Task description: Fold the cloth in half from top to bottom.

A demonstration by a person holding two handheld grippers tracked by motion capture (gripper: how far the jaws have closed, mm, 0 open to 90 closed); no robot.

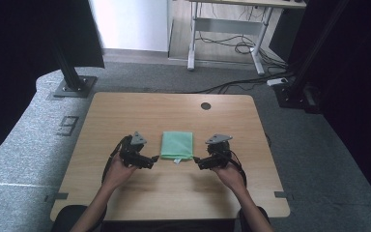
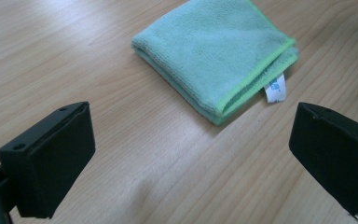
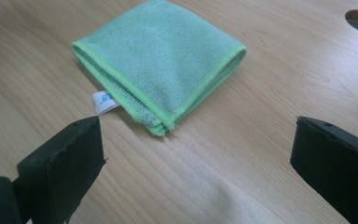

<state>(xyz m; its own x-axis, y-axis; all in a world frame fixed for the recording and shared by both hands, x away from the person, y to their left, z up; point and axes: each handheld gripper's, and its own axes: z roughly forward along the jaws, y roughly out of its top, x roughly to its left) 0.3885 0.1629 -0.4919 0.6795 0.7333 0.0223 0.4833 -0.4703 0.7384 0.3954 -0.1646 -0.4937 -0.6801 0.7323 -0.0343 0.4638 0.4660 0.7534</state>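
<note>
Folded green cloth (image 1: pixel 177 145): microfibre, folded into a thick square pad with a brighter green stitched edge, lying flat on the wooden table (image 1: pixel 125 116) a little nearer the person than the table's middle. A small white label (image 1: pixel 177 161) sticks out from its near edge, at about 6 o'clock of the cloth; the print on it is too small to read.

Left gripper (image 1: pixel 153 159): held in the person's left hand (image 1: pixel 118 170), at roughly 8 o'clock of the cloth, just beside its near left corner. In the left gripper view the jaws stand wide apart with nothing between them but bare wood; the cloth (image 2: pixel 216 56) lies ahead, at 12 to 1 o'clock, the label (image 2: pixel 275 88) pointing toward the right-hand jaw.

Right gripper (image 1: pixel 196 160): held in the right hand (image 1: pixel 229 172), at roughly 4 o'clock of the cloth, just beside its near right corner. In the right gripper view the jaws are likewise spread wide and hold nothing; the cloth (image 3: pixel 158 58) lies ahead at 11 to 12 o'clock, the label (image 3: pixel 103 101) just above the left-hand jaw. Whether either gripper touches the cloth is hard to judge from above; it looks apart.

Round cable hole (image 1: pixel 206 106): in the tabletop at 1 o'clock of the cloth, well apart.

Beyond the table: grey carpet, a desk frame (image 1: pixel 224 43) and loose cables at 12 o'clock.
</note>
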